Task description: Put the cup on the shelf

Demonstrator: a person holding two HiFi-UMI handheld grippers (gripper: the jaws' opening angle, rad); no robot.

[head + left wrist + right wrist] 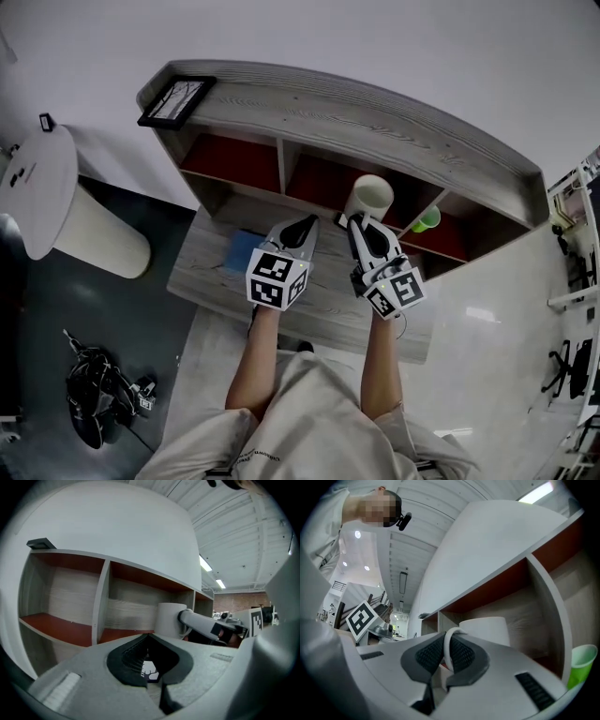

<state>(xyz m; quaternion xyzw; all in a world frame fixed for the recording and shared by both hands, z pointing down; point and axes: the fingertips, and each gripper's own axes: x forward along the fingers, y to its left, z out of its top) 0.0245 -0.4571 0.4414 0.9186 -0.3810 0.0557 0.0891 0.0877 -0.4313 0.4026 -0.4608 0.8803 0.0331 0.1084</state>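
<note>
1. While a person leans over a grey wooden desk (202, 267), the right gripper (447, 654) is clamped on the thin white handle (447, 641) of the cup, with one dark pad on each side of the loop.
2. The cup (370, 197), white and upright, stands at the mouth of the middle compartment of the shelf (375, 117). Whether its base touches the red floor there cannot be told.
3. The left gripper (146, 639) hangs over the desk just beside the right one, its jaws drawn together with nothing between them. A flat blue item (240, 251) lies on the desk below it.
4. A green cup (427, 219) stands in the compartment to the right, with a wooden divider between it and the white cup.
5. A black picture frame (176, 101) lies on the left end of the shelf's top, and a round white table (42, 187) stands on the floor further left.
</note>
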